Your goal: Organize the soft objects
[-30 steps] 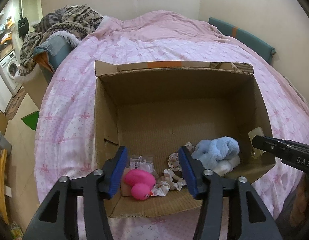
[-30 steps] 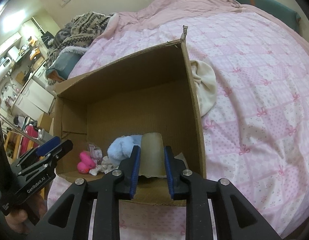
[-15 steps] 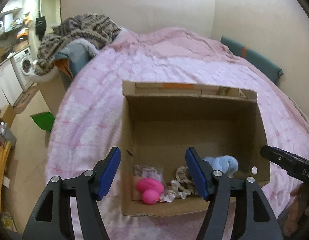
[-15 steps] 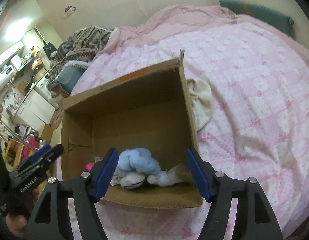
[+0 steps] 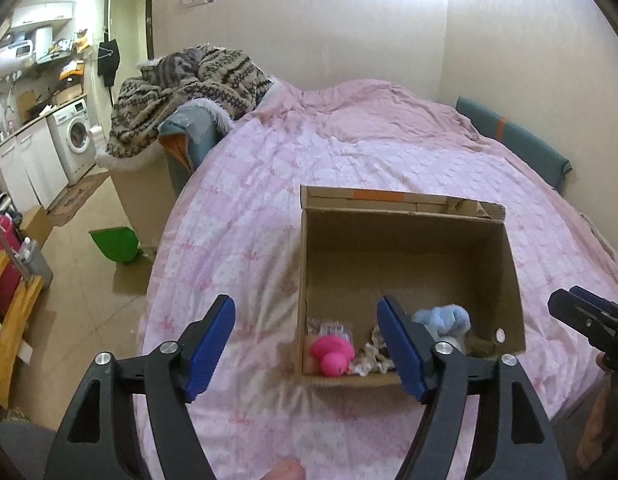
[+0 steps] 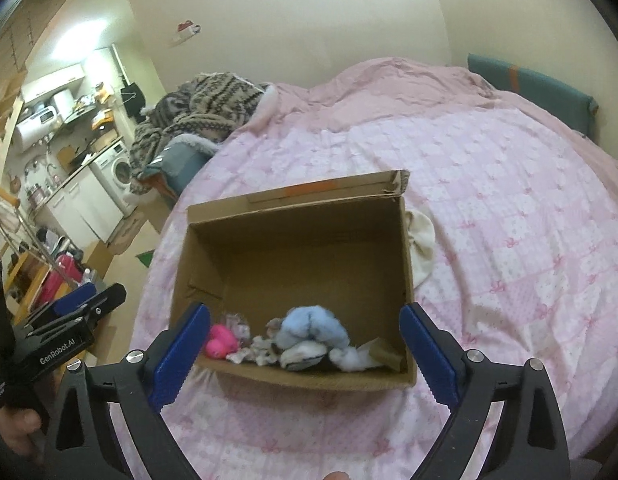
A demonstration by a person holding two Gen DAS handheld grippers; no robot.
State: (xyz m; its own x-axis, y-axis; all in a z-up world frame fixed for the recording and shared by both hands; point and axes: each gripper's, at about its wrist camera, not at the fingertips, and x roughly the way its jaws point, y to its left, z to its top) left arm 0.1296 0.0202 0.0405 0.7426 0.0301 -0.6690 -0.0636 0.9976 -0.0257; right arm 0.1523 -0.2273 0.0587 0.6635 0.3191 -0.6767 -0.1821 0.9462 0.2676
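An open cardboard box sits on the pink bed. Along its near wall lie a pink toy, a clear packet, a lace scrunchie, a blue plush, white fluff and a beige piece. My left gripper hovers above the box's near left corner, jaws opening, nothing between them. My right gripper hangs above the box's near side, jaws opening wide and empty.
A cream cloth lies on the bed against the box's right wall. A patterned blanket is heaped on a chair left of the bed. On the floor sits a green dustpan. A teal cushion lines the far wall.
The right gripper opened and let go of the beige piece, which now lies in the box's near right corner. Both grippers rose and drew back from the box, and the left jaws widened.
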